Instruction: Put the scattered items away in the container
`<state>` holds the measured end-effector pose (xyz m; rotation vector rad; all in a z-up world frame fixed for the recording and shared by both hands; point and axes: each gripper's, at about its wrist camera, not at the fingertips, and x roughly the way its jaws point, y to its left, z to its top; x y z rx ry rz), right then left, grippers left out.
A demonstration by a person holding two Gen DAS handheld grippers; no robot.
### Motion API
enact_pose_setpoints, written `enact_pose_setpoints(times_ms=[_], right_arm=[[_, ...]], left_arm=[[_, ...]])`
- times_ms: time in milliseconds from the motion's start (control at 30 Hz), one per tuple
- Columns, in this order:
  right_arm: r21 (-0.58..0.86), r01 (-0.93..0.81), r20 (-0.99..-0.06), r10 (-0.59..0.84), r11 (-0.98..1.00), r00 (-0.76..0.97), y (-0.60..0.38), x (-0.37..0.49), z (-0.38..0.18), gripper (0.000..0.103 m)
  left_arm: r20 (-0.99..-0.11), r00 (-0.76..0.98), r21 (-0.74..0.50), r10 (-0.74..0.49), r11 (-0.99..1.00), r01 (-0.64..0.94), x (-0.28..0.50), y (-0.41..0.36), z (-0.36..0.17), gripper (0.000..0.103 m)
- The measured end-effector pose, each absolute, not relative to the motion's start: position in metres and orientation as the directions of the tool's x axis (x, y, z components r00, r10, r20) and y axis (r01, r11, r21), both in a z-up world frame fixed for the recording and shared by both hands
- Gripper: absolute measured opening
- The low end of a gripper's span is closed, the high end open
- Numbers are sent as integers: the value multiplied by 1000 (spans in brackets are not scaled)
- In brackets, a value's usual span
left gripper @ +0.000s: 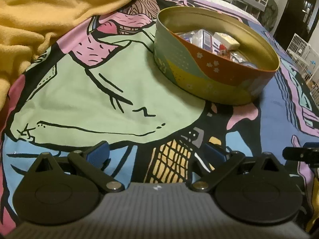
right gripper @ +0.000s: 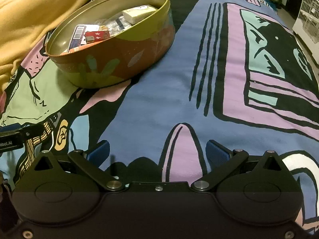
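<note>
A round decorated tin [left gripper: 199, 75] stands on the patterned bedspread, ahead and right of my left gripper [left gripper: 157, 154]. It holds several small items, among them a cream box [left gripper: 227, 39] and a red packet [left gripper: 222, 49]. My left gripper is open and empty, low over the cloth. In the right wrist view the tin [right gripper: 119, 59] is at upper left, with the cream box [right gripper: 139, 14] and a red packet [right gripper: 96, 35] inside. My right gripper [right gripper: 158, 152] is open and empty over the blue cloth. No loose items show on the bedspread.
A yellow blanket [left gripper: 49, 14] is bunched at the back left, also in the right wrist view [right gripper: 30, 10]. The other gripper's tip shows at each view's edge [left gripper: 299, 153] [right gripper: 18, 135]. White wire crates [right gripper: 309, 16] and shelves stand beyond the bed's right edge.
</note>
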<state>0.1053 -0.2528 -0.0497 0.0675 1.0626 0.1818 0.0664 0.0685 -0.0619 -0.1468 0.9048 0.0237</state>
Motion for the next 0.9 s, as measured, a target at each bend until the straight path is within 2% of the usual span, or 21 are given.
enact_pose_setpoints(times_ms=[367,633,900], right_arm=[[177,-116,-852,211,977,479,-256,104,-47,103],[105,-141,-868,160,984,471,-246,104,-51,103],[62,-153,-875,128,986,468,-240,106,-56,103]], left_arm=[[-783,621,-74,-40,997,-29,70,50,-51,103],[-819,574,-27,-1,999,-36,79,45,-71,103],[-805,590,71,55,997,4,75,35,-82,103]])
